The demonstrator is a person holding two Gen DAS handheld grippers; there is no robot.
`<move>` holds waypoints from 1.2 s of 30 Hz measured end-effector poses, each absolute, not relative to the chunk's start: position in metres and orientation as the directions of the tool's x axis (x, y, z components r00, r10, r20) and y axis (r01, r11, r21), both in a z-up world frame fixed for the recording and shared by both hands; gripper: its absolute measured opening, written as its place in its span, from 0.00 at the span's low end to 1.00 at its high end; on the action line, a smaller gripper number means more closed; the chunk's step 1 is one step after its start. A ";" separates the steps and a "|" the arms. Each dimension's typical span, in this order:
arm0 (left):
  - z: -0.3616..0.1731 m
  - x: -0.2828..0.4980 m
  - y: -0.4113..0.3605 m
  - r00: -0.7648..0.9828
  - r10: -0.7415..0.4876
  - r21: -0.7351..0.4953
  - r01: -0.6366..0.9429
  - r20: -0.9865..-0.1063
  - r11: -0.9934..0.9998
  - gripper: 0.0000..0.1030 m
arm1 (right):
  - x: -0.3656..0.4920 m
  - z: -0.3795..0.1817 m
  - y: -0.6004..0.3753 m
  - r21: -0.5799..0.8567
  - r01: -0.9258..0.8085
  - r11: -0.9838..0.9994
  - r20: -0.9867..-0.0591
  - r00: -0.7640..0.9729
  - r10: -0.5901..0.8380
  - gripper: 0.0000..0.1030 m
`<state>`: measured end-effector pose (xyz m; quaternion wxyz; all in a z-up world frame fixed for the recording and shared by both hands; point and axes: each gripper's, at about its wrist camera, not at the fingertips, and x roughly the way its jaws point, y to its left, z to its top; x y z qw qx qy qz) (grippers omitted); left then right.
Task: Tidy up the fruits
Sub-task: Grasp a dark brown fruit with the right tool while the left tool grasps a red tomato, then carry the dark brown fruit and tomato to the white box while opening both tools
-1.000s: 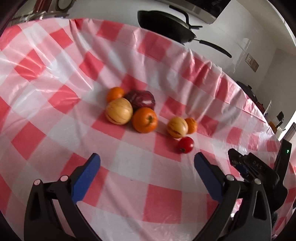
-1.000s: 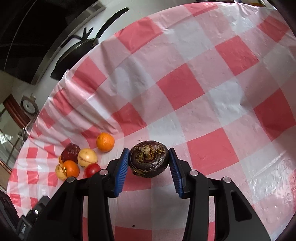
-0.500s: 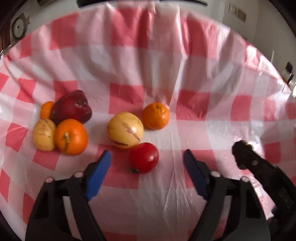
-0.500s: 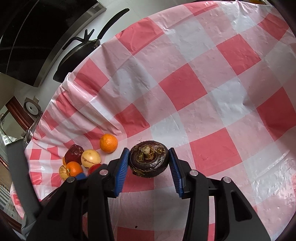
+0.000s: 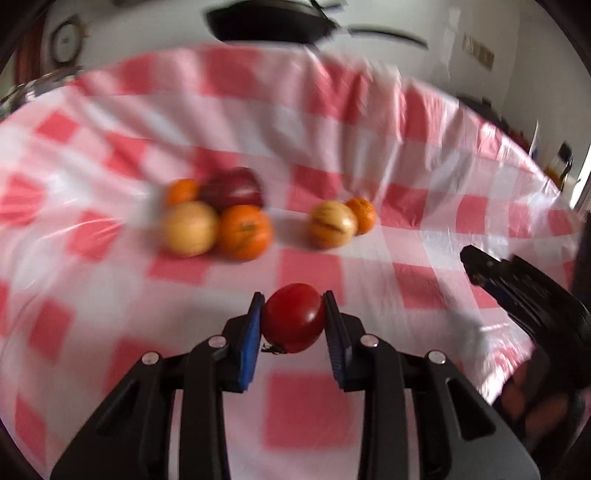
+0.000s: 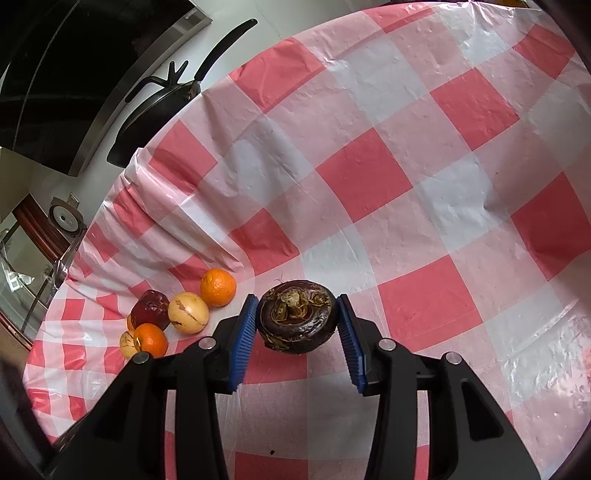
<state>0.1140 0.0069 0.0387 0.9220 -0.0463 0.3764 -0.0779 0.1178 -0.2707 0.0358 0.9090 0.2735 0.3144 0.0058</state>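
Observation:
My left gripper (image 5: 293, 319) is shut on a red tomato (image 5: 293, 317), held just above the red-and-white checked tablecloth (image 5: 110, 295). Beyond it lie a yellow striped fruit (image 5: 188, 228), an orange (image 5: 244, 232), a dark red apple (image 5: 234, 190) and a small orange (image 5: 181, 191) in a cluster, then another yellow fruit (image 5: 330, 224) with an orange (image 5: 364, 216) behind it. My right gripper (image 6: 297, 319) is shut on a dark purple mangosteen (image 6: 297, 317). The same fruits show at its left: orange (image 6: 218, 287), yellow fruit (image 6: 187, 312), apple (image 6: 149, 309), orange (image 6: 150, 339).
A black frying pan (image 5: 269, 20) sits beyond the table's far edge, also in the right wrist view (image 6: 155, 107). The right gripper's body (image 5: 528, 295) shows at the right of the left wrist view. The tablecloth (image 6: 406, 166) stretches wide to the right.
My left gripper has closed on the red tomato and lifted it back from the other fruits. My right gripper has kept still with the mangosteen in it.

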 end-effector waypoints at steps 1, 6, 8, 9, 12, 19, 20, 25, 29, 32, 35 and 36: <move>0.040 0.102 0.016 0.718 -0.166 -0.147 0.089 -0.676 0.985 0.31 | 0.118 0.036 -0.271 0.501 0.161 0.851 -0.568 0.802 0.183 0.42; 0.034 0.071 0.063 0.757 -0.139 -0.220 -0.006 -0.639 0.976 0.31 | 0.116 0.036 -0.270 0.502 0.162 0.849 -0.564 0.806 0.180 0.42; 0.040 0.067 0.071 0.778 -0.144 -0.245 -0.013 -0.611 0.969 0.31 | 0.116 0.036 -0.271 0.506 0.162 0.847 -0.564 0.805 0.183 0.42; 0.042 0.065 0.072 0.786 -0.137 -0.240 -0.015 -0.602 0.971 0.31 | 0.116 0.036 -0.271 0.506 0.163 0.847 -0.566 0.804 0.183 0.42; 0.042 0.065 0.073 0.797 -0.132 -0.238 -0.015 -0.589 0.971 0.31 | 0.117 0.035 -0.271 0.506 0.161 0.847 -0.565 0.805 0.184 0.42; 0.028 0.076 0.077 0.773 -0.155 -0.300 -0.047 -0.615 0.953 0.31 | 0.117 0.035 -0.270 0.506 0.160 0.848 -0.567 0.802 0.187 0.42; 0.026 0.076 0.079 0.771 -0.158 -0.309 -0.052 -0.617 0.950 0.31 | 0.117 0.035 -0.271 0.506 0.158 0.848 -0.566 0.803 0.188 0.42; 0.017 0.082 0.085 0.748 -0.168 -0.346 -0.087 -0.642 0.934 0.31 | 0.117 0.035 -0.270 0.507 0.159 0.847 -0.566 0.803 0.188 0.42; 0.014 0.086 0.088 0.738 -0.177 -0.364 -0.099 -0.652 0.926 0.31 | 0.117 0.035 -0.271 0.509 0.164 0.845 -0.566 0.804 0.185 0.42; 0.012 0.086 0.089 0.735 -0.182 -0.373 -0.103 -0.653 0.922 0.31 | 0.117 0.036 -0.271 0.509 0.164 0.845 -0.566 0.804 0.184 0.42; 0.010 0.087 0.093 0.733 -0.190 -0.392 -0.113 -0.653 0.913 0.31 | 0.117 0.036 -0.271 0.510 0.170 0.843 -0.565 0.805 0.180 0.42; 0.010 0.087 0.094 0.733 -0.192 -0.398 -0.116 -0.653 0.910 0.31 | 0.117 0.036 -0.271 0.510 0.171 0.843 -0.565 0.806 0.178 0.42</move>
